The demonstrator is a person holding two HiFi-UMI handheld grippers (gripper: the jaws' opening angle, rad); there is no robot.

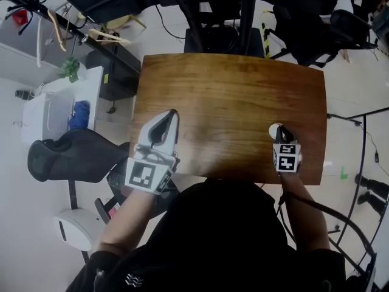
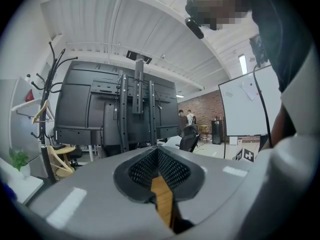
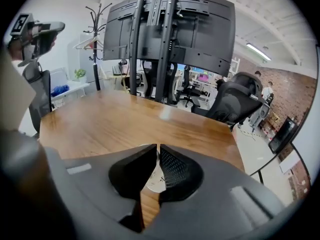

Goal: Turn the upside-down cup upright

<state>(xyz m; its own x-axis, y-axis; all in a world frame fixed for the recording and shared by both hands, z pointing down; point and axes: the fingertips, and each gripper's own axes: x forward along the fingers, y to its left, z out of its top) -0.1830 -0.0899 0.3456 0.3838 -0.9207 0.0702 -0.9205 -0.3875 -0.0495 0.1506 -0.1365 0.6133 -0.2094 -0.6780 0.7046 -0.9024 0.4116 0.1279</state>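
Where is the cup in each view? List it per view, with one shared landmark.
Head view: cup at the right hand-held gripper's tip, right of table.
Left gripper view: not in it.
Right gripper view: cup low centre, at the jaws.
Shared landmark: the wooden table.

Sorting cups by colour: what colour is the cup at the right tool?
The cup is white, clearest in the right gripper view.

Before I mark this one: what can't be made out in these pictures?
- Cup, right gripper view: the right gripper grips it and its jaws cover most of it, so upright or inverted is unclear.
- Cup, head view: only a white sliver shows past that gripper.
- Left gripper view: its own body hides nearly all the table, and the cup is not in view.
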